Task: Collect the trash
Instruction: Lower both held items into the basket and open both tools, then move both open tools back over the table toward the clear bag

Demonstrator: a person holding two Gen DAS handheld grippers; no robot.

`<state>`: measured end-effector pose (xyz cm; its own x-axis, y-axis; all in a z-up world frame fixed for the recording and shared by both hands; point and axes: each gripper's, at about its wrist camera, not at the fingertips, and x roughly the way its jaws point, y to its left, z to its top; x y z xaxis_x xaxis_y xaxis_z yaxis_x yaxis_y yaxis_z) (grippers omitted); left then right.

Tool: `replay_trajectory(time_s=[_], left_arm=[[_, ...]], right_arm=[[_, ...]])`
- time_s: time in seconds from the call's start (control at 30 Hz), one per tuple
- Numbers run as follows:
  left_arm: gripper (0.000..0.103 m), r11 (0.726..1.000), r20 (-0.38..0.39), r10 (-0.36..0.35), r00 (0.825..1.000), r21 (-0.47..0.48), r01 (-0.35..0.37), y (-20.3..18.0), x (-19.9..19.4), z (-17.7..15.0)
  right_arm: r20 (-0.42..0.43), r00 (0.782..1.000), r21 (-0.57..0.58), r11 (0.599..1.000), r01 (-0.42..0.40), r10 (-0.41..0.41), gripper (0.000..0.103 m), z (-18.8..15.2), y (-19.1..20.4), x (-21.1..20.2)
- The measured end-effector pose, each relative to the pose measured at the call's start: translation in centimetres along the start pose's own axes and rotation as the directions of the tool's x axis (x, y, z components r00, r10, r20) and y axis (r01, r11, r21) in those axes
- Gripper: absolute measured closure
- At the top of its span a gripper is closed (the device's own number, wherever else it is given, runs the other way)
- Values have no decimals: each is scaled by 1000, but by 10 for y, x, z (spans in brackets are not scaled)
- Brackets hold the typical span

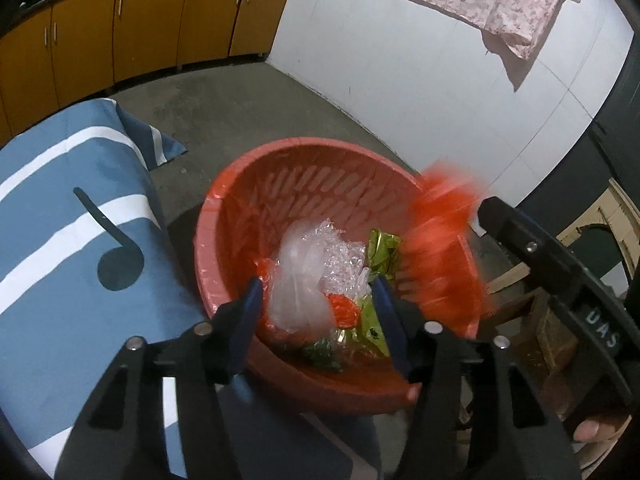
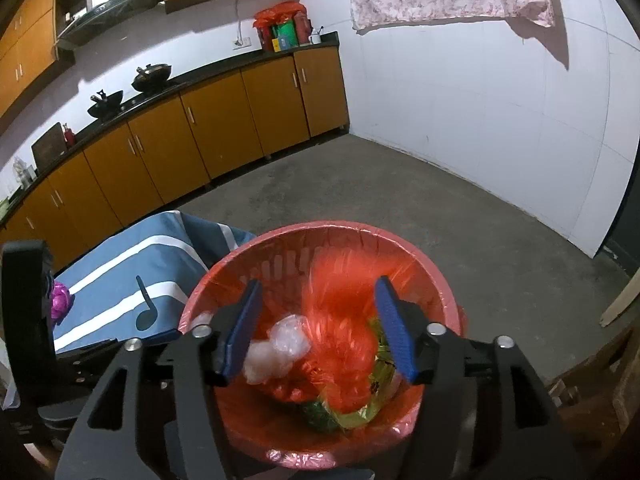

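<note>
Left gripper (image 1: 318, 292): jaws apart over the red basket (image 1: 240, 184), nothing between its pads.
Right gripper (image 2: 318, 304): jaws apart, a blurred orange bag (image 2: 340, 320) loose between them above the basket.
Trash: clear plastic (image 1: 304, 276) and green wrapper (image 1: 384, 248) lie inside the basket.
Basket: beside the blue striped cloth (image 1: 60, 216).

Red basket (image 1: 224, 216), perhaps orange blurred bag (image 2: 340, 320)

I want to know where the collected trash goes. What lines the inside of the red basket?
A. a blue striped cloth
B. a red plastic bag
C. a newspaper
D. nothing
B: a thin red plastic bag folds over the rim of the red basket.
</note>
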<state>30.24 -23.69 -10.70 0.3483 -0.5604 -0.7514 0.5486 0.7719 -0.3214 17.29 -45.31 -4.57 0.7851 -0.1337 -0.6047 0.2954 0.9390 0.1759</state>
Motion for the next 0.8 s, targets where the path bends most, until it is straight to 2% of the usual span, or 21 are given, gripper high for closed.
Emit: replay_trajectory(time_s=[0.07,0.13,0.2,0.37,0.47,0.63,0.8], left_arm=[[39,1000,6,24,1000,-8,-24,8,-4,-3],[30,999,22,49,999,-19,-48,16,-13,-7],[21,995,60,102,993,-24,-100,27,-29,-15],[12,972,124,233,965,-23,-232,50,-74,-49],[11,942,142,334,932,-34,-333,73,-103,-76],[11,892,146,451,880,-116,-438,116,-146,-111],[11,813,135,571,809,-229,-536,170,-188,-137]], right_arm=[[4,1000,5,1000,8,-8,34,-2,-3,-2],[9,1000,31,999,23,-24,18,-9,-7,-9],[14,999,54,998,42,-43,11,-18,-10,-15],[-43,998,65,997,46,-43,10,-35,-6,-15],[-66,997,52,998,36,-33,10,-44,9,-17],[-86,996,-10,1000,0,-1,10,-52,49,-18],[-90,995,-105,993,-50,40,10,-58,96,-21]])
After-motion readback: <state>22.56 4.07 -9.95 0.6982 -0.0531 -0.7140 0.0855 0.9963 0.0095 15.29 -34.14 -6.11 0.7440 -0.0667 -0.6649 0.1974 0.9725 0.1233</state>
